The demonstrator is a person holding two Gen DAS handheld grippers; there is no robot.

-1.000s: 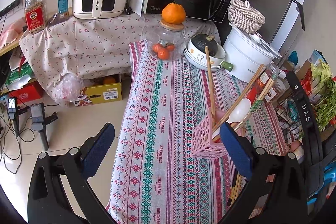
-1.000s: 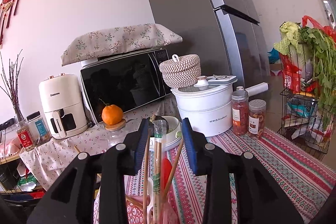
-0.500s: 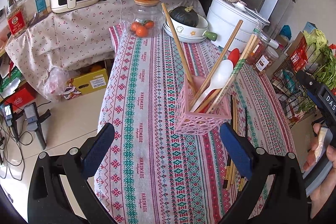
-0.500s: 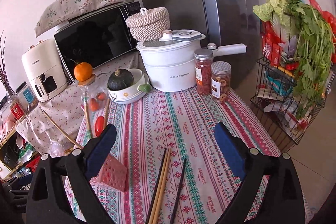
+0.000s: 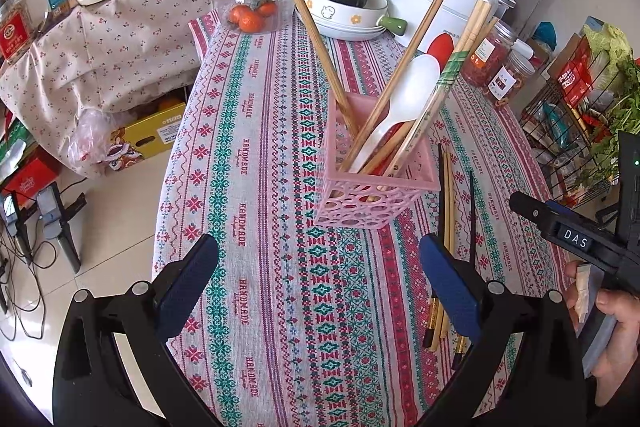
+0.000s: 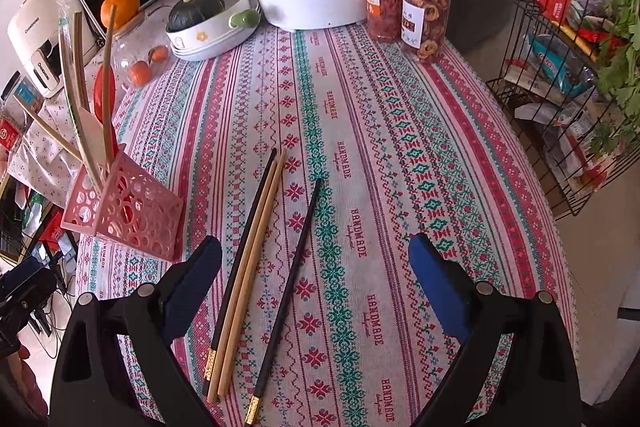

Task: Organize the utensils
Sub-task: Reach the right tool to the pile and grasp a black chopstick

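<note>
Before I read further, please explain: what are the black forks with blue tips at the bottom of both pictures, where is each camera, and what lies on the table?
These are no robot arms. A person holds two hand tools, and each black fork is a gripper with two blue-padded fingers. A fisheye camera on each tool looks forward along them. One picture comes from the left gripper, the other from the right gripper. Both stand open and hold nothing.

On the patterned red and green tablecloth stands a pink perforated plastic basket holding wooden chopsticks and a white plastic spoon. Beside it four loose chopsticks, two black and two wooden, lie flat.
</note>
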